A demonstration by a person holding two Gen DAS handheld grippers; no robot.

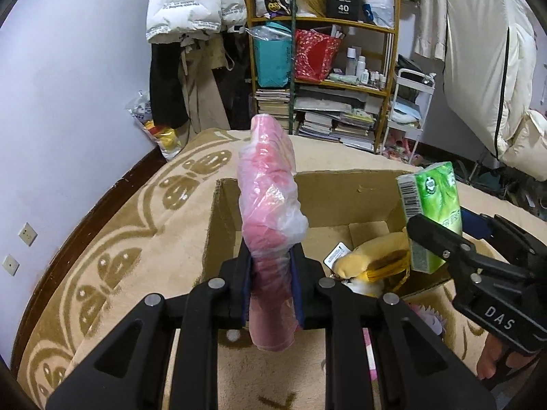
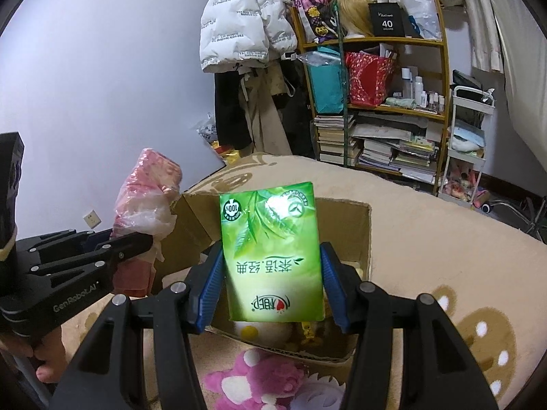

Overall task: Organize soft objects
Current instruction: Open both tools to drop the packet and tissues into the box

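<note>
Left gripper (image 1: 271, 273) clamped on pink bagged bundle (image 1: 268, 184), long axis upright, poised over the left side of cardboard box (image 1: 342, 184). Right gripper (image 2: 271, 283) pinching green tissue pack (image 2: 271, 249), upright above the box's right side; both about equally near.

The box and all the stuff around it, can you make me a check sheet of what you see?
Surface: beige patterned blanket under everything.
Job's things: cardboard box open, a yellow plush inside; pink plush outside by its near wall.
Clutter: nothing seen loose elsewhere on the blanket.
Grippers: left gripper shut on a pink bagged bundle; right gripper shut on a green tissue pack, both above the box.
Cables: nothing seen.
Surroundings: crowded bookshelf, hanging white jacket, white cart.
</note>
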